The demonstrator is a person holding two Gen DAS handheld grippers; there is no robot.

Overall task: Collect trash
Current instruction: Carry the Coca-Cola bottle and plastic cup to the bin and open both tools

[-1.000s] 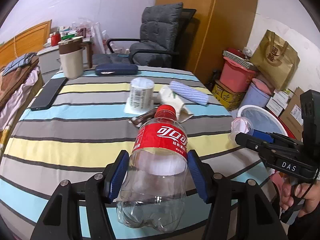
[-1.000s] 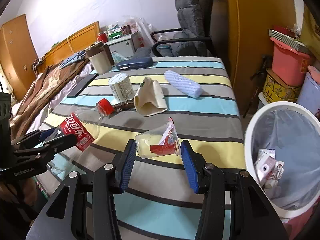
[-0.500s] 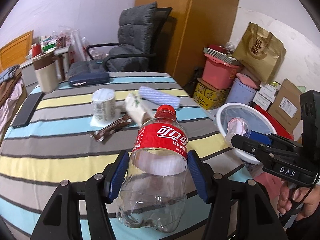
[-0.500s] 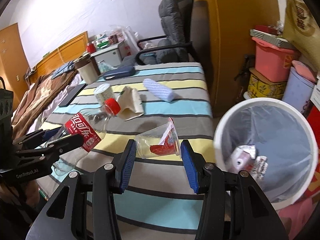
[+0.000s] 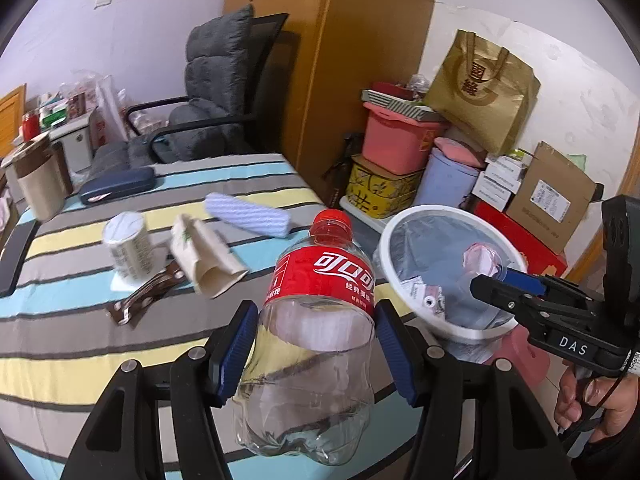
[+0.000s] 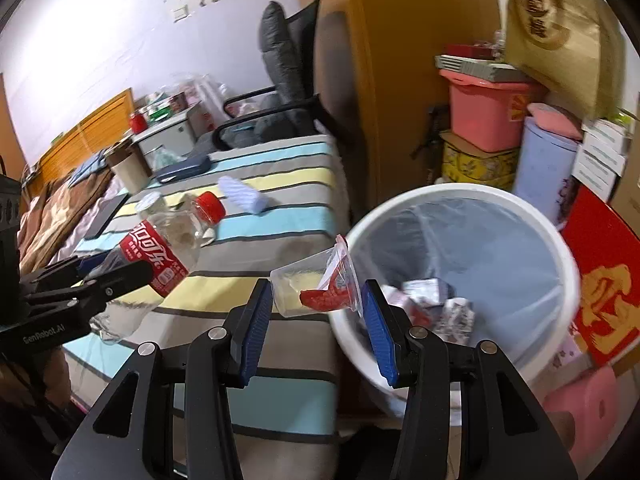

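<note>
My left gripper (image 5: 314,354) is shut on an empty clear cola bottle (image 5: 316,344) with a red cap and label, held above the striped table near its right edge. My right gripper (image 6: 316,316) is shut on a clear plastic cup (image 6: 316,290) with a red wrapper inside, held at the rim of the white trash bin (image 6: 560,248). The bin (image 5: 388,240) has a clear liner and holds several crumpled scraps. The bottle also shows in the right wrist view (image 6: 156,252). The right gripper with the cup shows over the bin in the left wrist view (image 5: 504,280).
On the striped table (image 5: 60,344) lie a brown wrapper (image 5: 140,300), a white cup (image 5: 128,246), a beige paper bag (image 5: 204,256), a blue cloth roll (image 5: 248,214), a dark case (image 5: 116,184) and a phone (image 5: 14,256). An office chair, boxes and pink tubs stand behind.
Both grippers have swung right with their loads. The bin has come closer, and the cup now sits at its rim, no longer over the table.
</note>
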